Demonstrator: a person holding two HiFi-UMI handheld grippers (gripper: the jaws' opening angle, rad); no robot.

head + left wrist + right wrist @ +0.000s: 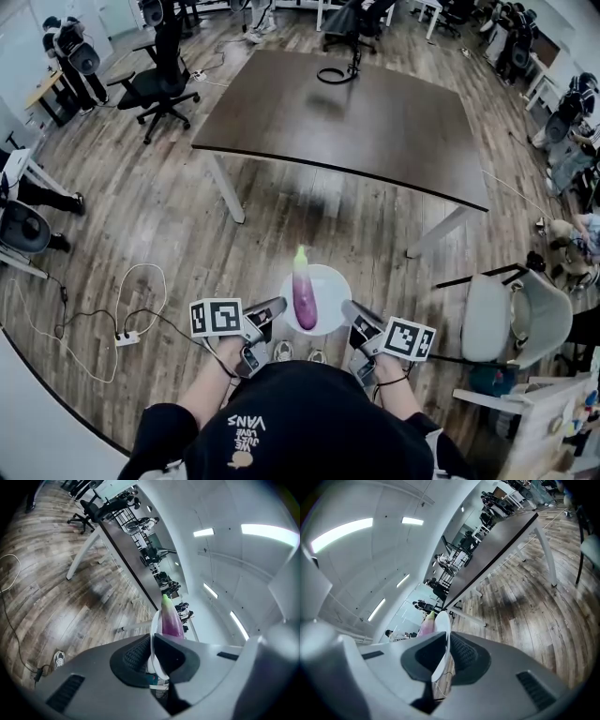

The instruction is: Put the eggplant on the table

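The purple eggplant [304, 295] lies on a white plate [334, 281] between the tools. The left gripper [277, 307] and right gripper [349, 311] each clamp its rim, short of the table [356, 112].

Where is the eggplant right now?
In the head view, the eggplant lies on a white plate at lower centre, its rim gripped by the left tongs and right tongs, short of the dark table.

Black shirt [300, 427] — white print [246, 439], grey jaws

Open floor [141, 225] fronts the table [375, 122]; a cable [336, 73] loops at its far edge.
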